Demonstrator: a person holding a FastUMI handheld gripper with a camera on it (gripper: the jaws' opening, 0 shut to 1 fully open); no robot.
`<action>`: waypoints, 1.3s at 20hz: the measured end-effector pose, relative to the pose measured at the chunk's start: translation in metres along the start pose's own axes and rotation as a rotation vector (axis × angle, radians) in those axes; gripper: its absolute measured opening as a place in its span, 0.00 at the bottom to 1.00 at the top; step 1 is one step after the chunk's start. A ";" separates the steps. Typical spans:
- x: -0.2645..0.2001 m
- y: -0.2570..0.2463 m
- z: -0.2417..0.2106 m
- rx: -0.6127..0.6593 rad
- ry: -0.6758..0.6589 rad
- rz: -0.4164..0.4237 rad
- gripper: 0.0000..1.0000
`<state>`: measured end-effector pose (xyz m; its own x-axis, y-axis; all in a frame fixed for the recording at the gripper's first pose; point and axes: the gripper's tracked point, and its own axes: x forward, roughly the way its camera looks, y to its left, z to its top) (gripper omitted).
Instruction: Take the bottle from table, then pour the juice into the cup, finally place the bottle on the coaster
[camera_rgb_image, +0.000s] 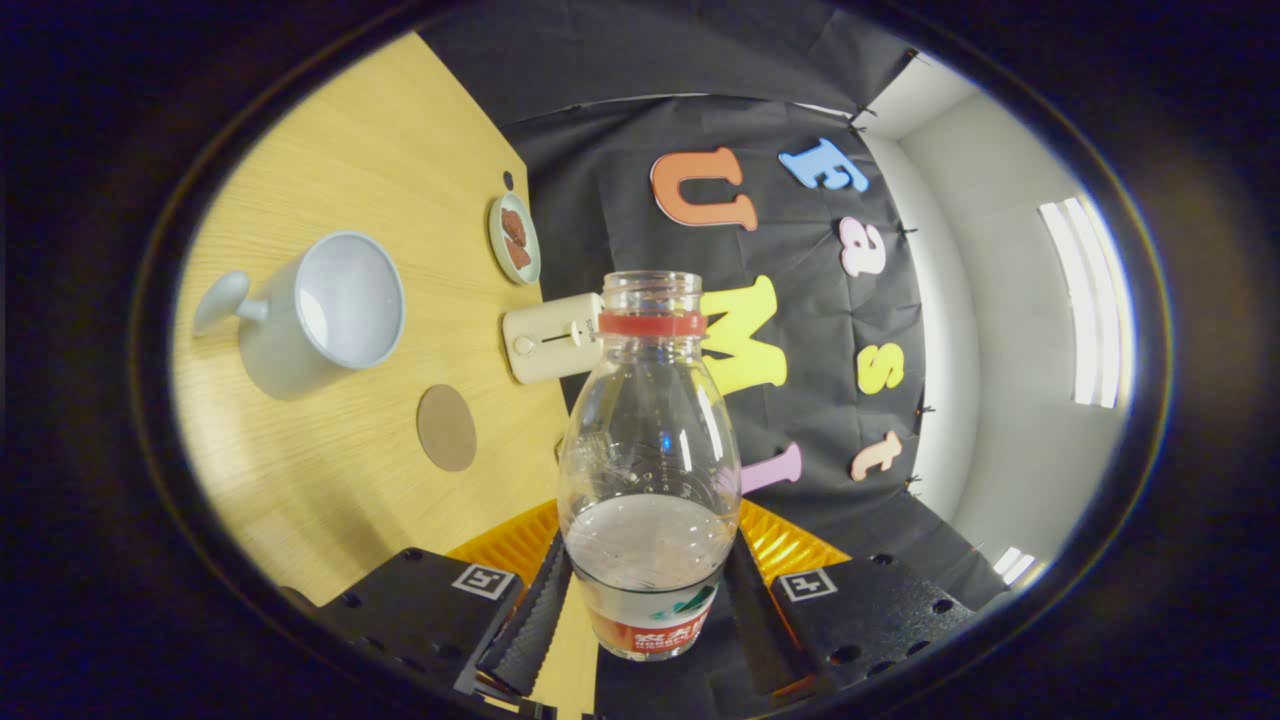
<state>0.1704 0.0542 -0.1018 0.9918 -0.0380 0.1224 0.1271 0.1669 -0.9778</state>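
Note:
My gripper is shut on a clear plastic bottle, both fingers pressing its lower body near the label. The bottle has a red neck ring, no cap, and a little pale liquid in its lower part. It is lifted off the wooden table, and the whole scene looks tilted. Beyond the fingers to the left stands a pale blue-grey cup with a handle, its mouth showing an empty-looking inside. A round brown coaster lies on the table between the cup and the bottle.
A cream box-shaped device sits behind the bottle's neck at the table's edge. A small plate with reddish-brown food lies farther back. The black booth cloth and a white wall stand beyond the table.

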 end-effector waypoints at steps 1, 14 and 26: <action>0.001 0.003 0.001 -0.015 0.001 0.005 0.81; 0.014 0.003 0.010 -0.255 -0.023 -0.067 0.81; 0.013 -0.006 0.016 -0.343 -0.054 -0.117 0.81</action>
<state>0.1828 0.0688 -0.0916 0.9714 0.0164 0.2369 0.2360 -0.1761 -0.9557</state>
